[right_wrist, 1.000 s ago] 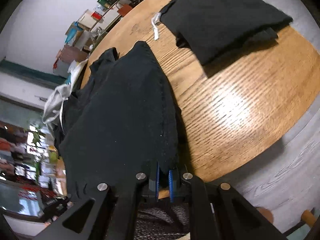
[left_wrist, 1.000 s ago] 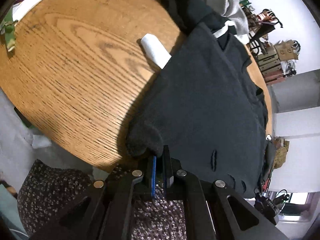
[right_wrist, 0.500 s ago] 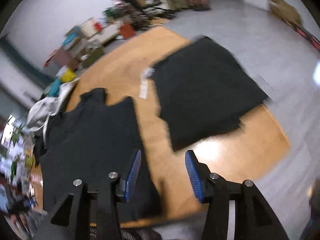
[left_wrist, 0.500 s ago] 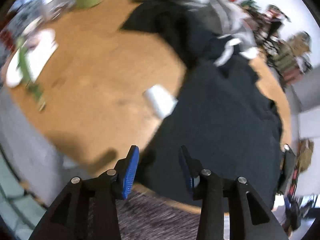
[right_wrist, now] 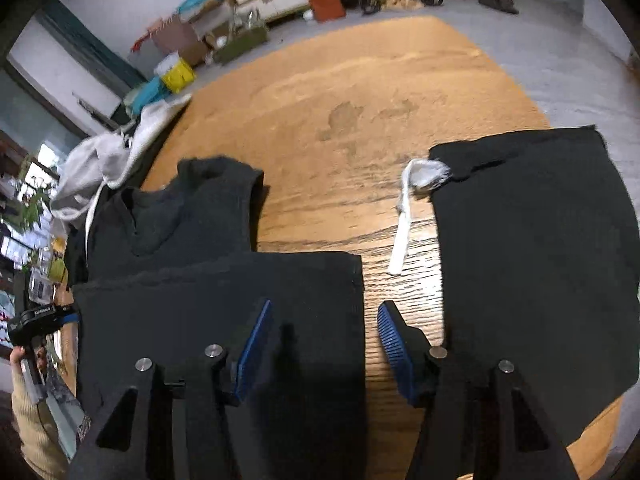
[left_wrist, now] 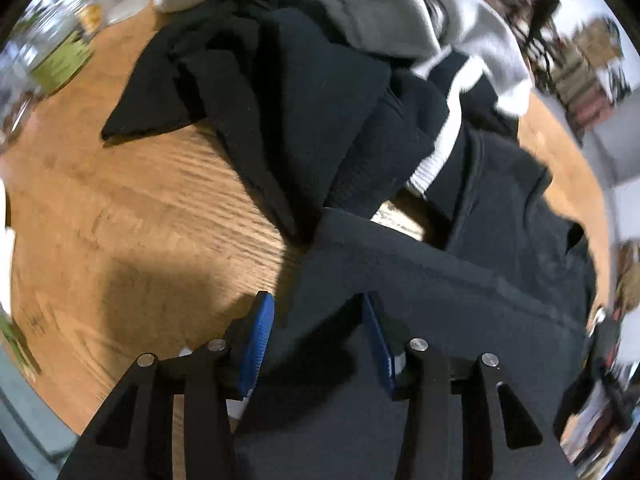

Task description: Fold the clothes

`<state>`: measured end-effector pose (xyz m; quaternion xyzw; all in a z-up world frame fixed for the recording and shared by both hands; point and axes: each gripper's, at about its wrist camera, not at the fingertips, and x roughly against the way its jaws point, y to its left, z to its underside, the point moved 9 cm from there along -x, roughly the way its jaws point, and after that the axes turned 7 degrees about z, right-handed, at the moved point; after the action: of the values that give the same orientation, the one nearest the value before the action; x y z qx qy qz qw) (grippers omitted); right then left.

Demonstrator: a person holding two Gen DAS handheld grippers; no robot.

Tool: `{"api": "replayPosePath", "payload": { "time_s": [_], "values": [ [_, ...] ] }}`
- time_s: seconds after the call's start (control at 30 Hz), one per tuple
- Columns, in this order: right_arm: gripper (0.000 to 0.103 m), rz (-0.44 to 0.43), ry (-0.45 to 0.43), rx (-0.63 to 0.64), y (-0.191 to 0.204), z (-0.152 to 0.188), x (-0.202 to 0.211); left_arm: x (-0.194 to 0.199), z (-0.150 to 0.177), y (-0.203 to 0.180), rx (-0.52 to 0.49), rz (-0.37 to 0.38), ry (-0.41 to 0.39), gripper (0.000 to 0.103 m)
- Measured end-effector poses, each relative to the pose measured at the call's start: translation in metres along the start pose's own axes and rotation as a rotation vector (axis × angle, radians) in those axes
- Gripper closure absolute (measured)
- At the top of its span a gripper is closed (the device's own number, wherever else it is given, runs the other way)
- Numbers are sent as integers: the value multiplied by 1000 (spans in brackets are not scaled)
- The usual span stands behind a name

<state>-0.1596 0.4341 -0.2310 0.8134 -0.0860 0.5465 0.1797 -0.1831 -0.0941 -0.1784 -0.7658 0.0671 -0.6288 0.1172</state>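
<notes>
Two grippers, both with jaws spread and nothing in them. Your left gripper (left_wrist: 316, 336) hovers over the near edge of the dark garment (left_wrist: 440, 320), which fills the lower right of the left wrist frame. Your right gripper (right_wrist: 324, 340) straddles the same garment's right edge (right_wrist: 224, 312), lower centre of the right wrist frame.

The garment lies mostly flat with its bottom part folded up over the body; the collar end sits at centre left of the right view. The fabric looks soft, limp and light, so it will likely sag and crease if you lift from one point. I'd pinch at the two outer corners of the folded edge, both layers together, so they don't slide apart.

A folded black piece (right_wrist: 532, 264) occupies the right of the right view, well apart from the garment, with a white drawstring (right_wrist: 404, 224) trailing onto the wood.

An unfolded pile (left_wrist: 304, 92) sits in the upper half of the left view, a grey hoodie (left_wrist: 400, 4) on top.

The wooden table (right_wrist: 360, 112) is smooth, grained and round-edged. The room behind is cluttered with boxes and bags.
</notes>
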Motion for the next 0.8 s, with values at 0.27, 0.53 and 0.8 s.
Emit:
{"api": "replayPosePath", "payload": {
  "time_s": [0.27, 0.53, 0.8],
  "values": [
    [34, 100, 46, 142, 15, -14, -12, -7, 4, -3, -99, 23, 71, 55],
    [60, 151, 108, 170, 16, -14, -41, 1, 12, 7, -97, 0, 29, 92],
    [94, 116, -37, 182, 28, -21, 5, 62, 9, 6, -91, 88, -124, 100]
  ]
}}
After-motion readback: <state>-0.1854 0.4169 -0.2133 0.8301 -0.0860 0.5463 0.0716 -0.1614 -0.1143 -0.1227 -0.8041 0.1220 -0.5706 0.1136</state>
